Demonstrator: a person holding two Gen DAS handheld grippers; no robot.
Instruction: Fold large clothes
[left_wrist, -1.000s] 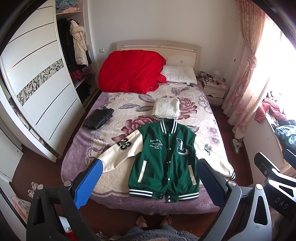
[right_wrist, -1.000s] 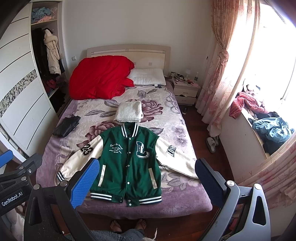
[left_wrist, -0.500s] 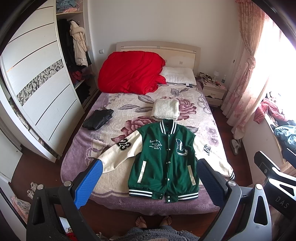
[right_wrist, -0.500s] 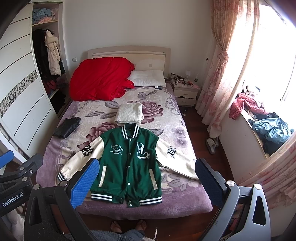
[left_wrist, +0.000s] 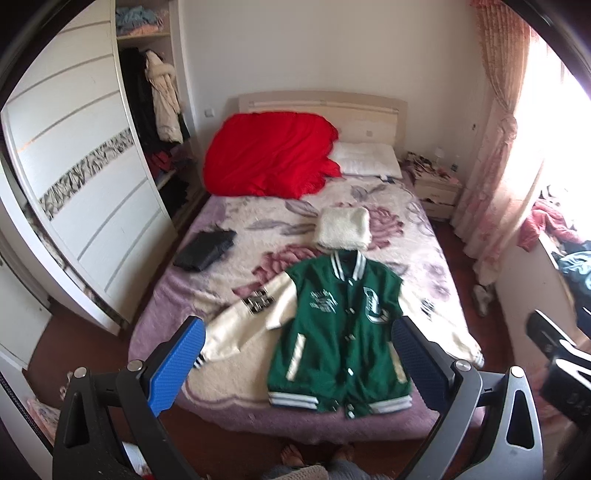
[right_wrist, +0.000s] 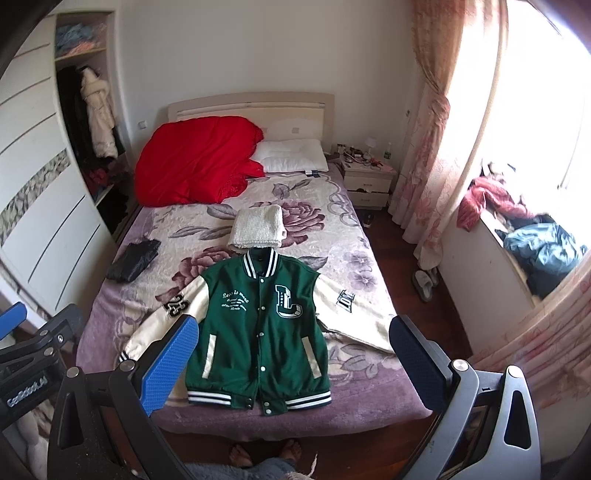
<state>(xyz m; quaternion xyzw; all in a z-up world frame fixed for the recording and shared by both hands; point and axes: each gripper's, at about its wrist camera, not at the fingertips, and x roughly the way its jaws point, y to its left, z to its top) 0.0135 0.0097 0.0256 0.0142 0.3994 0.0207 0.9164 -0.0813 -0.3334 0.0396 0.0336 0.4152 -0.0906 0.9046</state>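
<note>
Green varsity jacket (right_wrist: 258, 328) spread flat, front up, at foot of bed (right_wrist: 354, 236), hem near the edge; left hand-held gripper (left_wrist: 295, 365) and right hand-held gripper (right_wrist: 291, 365) both wide, holding nothing, above the foot end. Right view sharp: chest lettering legible, both sleeves out. Left view blurred, shows more wardrobe (left_wrist: 81, 192). Bare blanket between jacket and folded cream towel (right_wrist: 258, 227).

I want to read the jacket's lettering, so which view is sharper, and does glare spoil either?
Left wrist view: motion-blurred, the jacket lettering smeared, the window blown out white. Right wrist view: sharp, the chest letter and sleeve patches readable, with the window also overexposed but the glare off the jacket.
</note>
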